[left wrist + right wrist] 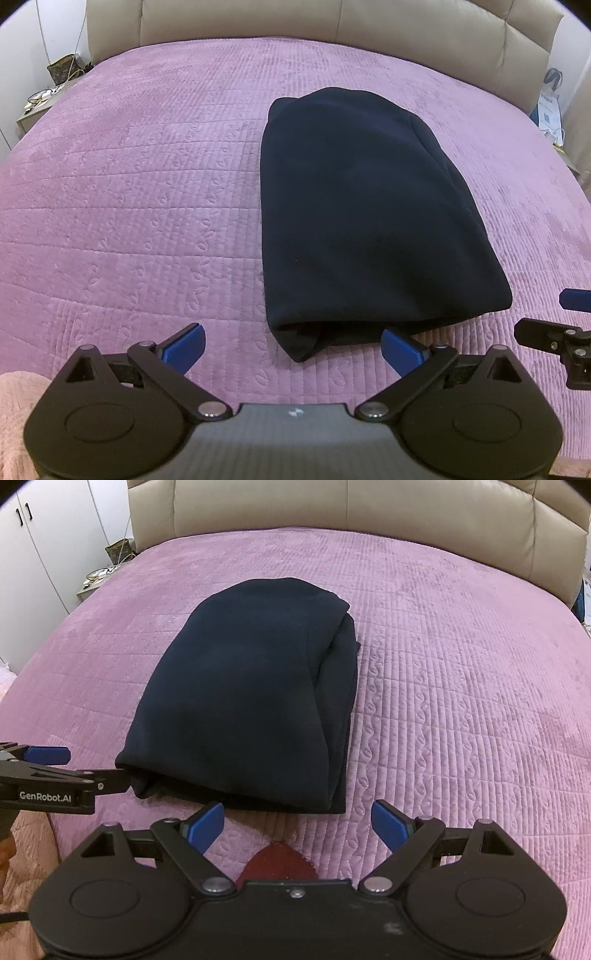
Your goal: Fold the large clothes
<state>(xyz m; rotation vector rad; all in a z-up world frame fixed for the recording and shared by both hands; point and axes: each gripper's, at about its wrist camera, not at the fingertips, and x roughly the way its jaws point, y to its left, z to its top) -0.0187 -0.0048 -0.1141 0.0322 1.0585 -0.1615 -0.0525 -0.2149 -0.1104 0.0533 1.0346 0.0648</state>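
Dark navy garment point(369, 206), folded into a thick oblong bundle, lying on the pink quilted bedspread point(147, 184); right of centre in the left wrist view, left of centre in the right wrist view point(243, 686). Layered edges stacked along its right side in the right wrist view, rounded fold at the near end.

Left gripper point(293, 345) at the bottom of its own frame, spread wide, holding nothing; blue pads point(186, 345) apart, the right-hand one just beside the bundle's near edge (touching or not, cannot tell). Seen again at the left edge of the right wrist view point(74, 771), black finger reaching to the bundle's near left corner.

Right gripper point(297, 825) at the bottom of its frame, also spread wide and holding nothing, just short of the garment's near end; visible at the right edge of the left wrist view point(554, 317).

Beige padded headboard point(332, 29) across the top. White cupboard doors point(44, 535) at upper left.
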